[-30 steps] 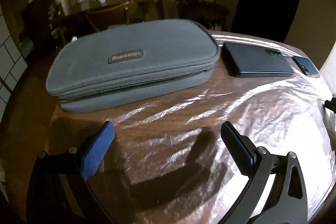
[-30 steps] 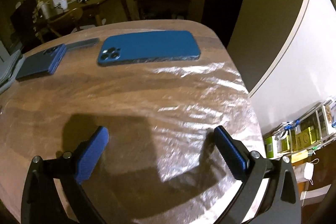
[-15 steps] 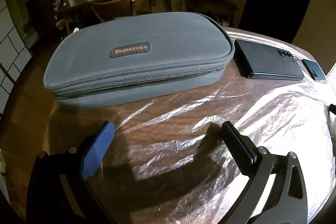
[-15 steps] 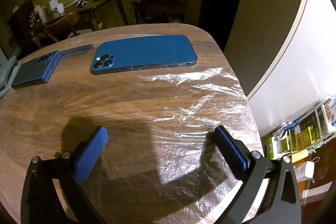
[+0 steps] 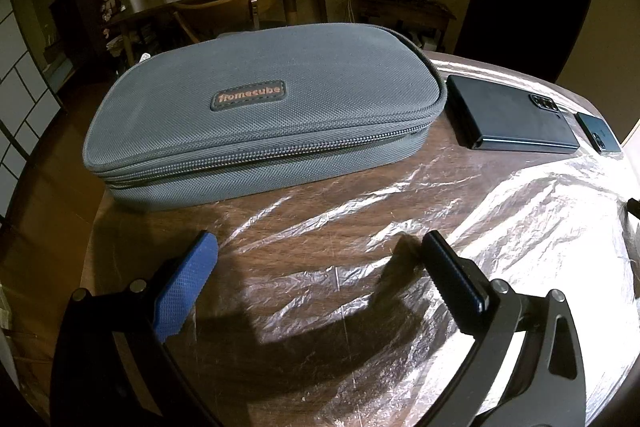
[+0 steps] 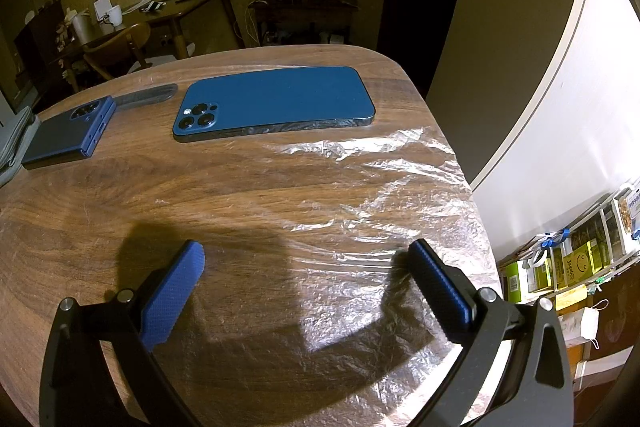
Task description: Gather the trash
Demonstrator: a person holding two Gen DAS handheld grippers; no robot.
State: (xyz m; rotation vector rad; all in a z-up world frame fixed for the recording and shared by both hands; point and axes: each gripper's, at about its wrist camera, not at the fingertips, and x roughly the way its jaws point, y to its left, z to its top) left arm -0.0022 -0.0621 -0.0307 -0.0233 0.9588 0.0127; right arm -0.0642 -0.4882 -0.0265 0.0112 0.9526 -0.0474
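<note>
One sheet of clear crinkled plastic film [image 5: 460, 227] lying flat on the wooden counter [image 6: 120, 195], reaching from under the left tool [image 5: 320, 267] across to the right edge; long axis running left to right. Both tools hovering over it, left and right tool [image 6: 304, 267] alike spread wide, gripping nothing. Also resting on counter: one grey zip case [image 5: 260, 115], two phones [image 6: 276, 103] face down. Dim room behind, dining table and chair.
</note>
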